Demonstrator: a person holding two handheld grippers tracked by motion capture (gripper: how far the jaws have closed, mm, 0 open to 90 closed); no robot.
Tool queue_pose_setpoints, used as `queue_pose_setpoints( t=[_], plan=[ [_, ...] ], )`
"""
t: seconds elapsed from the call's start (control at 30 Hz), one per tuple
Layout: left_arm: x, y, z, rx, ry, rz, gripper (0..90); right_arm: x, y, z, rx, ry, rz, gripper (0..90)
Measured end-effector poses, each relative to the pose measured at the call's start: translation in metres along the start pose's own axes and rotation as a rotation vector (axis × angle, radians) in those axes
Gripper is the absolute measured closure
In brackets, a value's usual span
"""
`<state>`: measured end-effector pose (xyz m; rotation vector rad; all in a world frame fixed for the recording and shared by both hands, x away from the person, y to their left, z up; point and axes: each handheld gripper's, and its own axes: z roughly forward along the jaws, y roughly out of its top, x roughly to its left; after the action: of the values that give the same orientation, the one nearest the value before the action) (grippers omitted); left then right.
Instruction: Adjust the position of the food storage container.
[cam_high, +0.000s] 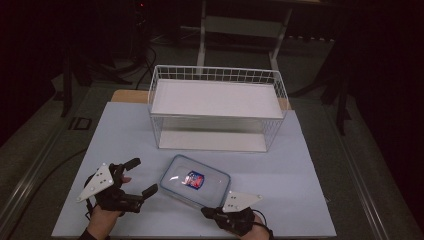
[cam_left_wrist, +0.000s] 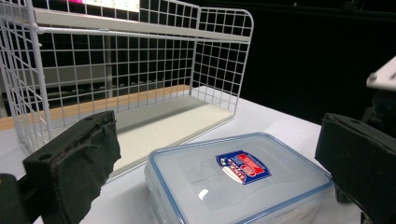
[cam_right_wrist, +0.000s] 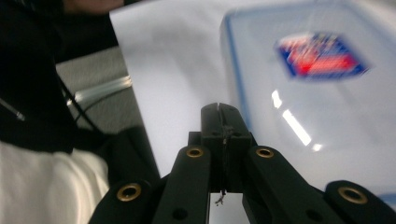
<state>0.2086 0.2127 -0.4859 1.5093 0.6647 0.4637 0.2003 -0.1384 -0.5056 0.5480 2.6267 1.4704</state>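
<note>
closed right gripper (cam_right_wrist: 219, 109) beside lidded container (cam_high: 195, 181), wire rack (cam_high: 218, 107) behind

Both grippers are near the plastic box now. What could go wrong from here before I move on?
1. The right gripper is shut, jaws pressed together beside the plastic box with nothing between them; pushing on could shove the box instead of gripping it.
2. The left gripper is open beside the box; closing on the smooth lid might slip.
3. The wire shelf stands just behind; a hasty lift could hit its frame.
</note>
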Motion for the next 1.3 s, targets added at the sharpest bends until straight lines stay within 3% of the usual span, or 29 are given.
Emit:
queue_pose_setpoints(
  t=[0.13,0.27,0.5,1.3],
  plan=[
    [0.001,-0.001,0.001,0.005,-0.006,-0.003,0.0,0.000,-0.006,0.008,0.044,0.002,-0.009,90.0],
    [0.000,-0.002,0.001,0.006,-0.008,-0.001,0.0,0.000,-0.006,0.007,0.055,-0.014,-0.026,90.0],
    [0.000,-0.002,0.002,0.011,-0.014,-0.001,0.0,-0.012,-0.010,-0.003,0.043,-0.055,0.012,90.0],
    [-0.001,-0.004,0.004,0.024,-0.033,-0.010,0.0,-0.036,-0.015,-0.020,0.041,-0.158,0.008,90.0]
  ],
)
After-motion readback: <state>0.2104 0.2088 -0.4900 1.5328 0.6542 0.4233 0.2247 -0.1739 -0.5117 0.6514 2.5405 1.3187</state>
